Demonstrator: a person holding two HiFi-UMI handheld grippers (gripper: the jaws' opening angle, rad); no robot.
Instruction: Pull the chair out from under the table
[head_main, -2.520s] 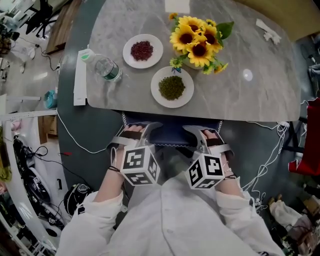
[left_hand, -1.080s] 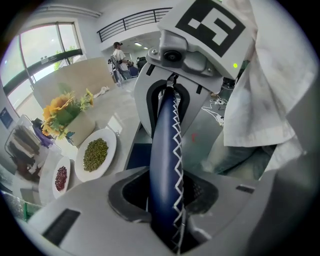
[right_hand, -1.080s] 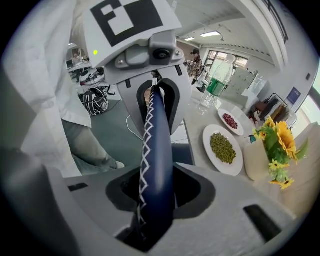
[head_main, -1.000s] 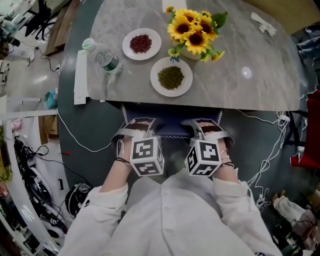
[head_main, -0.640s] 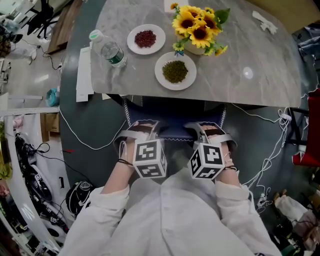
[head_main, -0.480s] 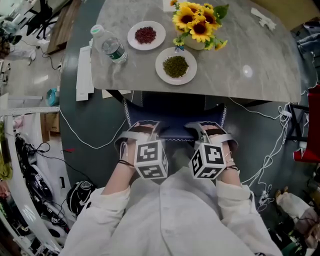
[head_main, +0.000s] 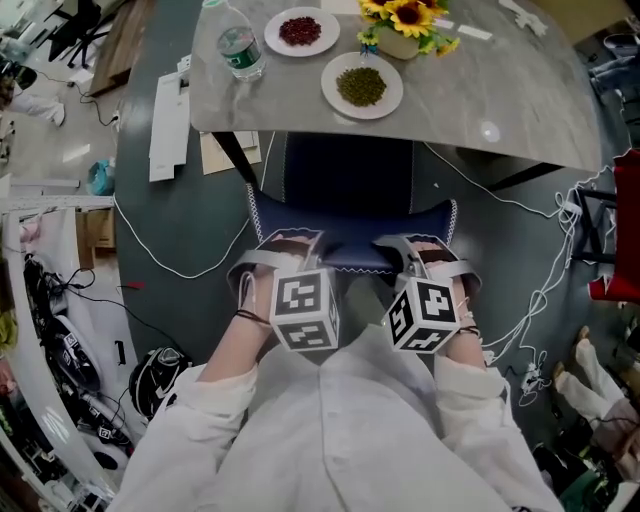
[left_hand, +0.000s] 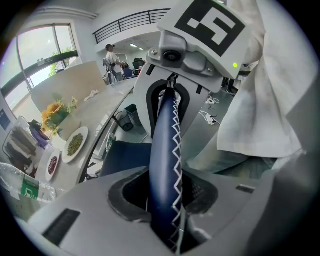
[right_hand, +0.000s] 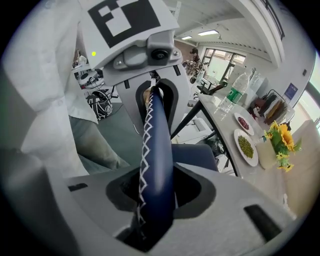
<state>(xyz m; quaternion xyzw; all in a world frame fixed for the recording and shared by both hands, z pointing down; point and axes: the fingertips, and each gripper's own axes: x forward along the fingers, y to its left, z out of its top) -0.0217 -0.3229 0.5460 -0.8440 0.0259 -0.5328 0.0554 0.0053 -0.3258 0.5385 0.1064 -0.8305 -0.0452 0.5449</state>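
Note:
The chair (head_main: 350, 190) is dark blue with white zigzag stitching along its backrest. Its seat shows in front of the grey marble table (head_main: 470, 80), mostly out from under the table edge. My left gripper (head_main: 290, 245) is shut on the top of the backrest at its left end. My right gripper (head_main: 410, 250) is shut on the same backrest at its right end. In the left gripper view the stitched backrest edge (left_hand: 167, 165) runs between the jaws, and in the right gripper view the backrest (right_hand: 157, 160) does the same.
On the table stand a water bottle (head_main: 238, 42), a plate of red beans (head_main: 300, 30), a plate of green beans (head_main: 362, 85) and a sunflower vase (head_main: 408, 22). White cables (head_main: 150, 250) trail on the floor left and right. A helmet (head_main: 158, 375) lies at lower left.
Both grippers have drawn back toward me with the backrest in them. The chair has slid out from under the table, and more of its seat shows.

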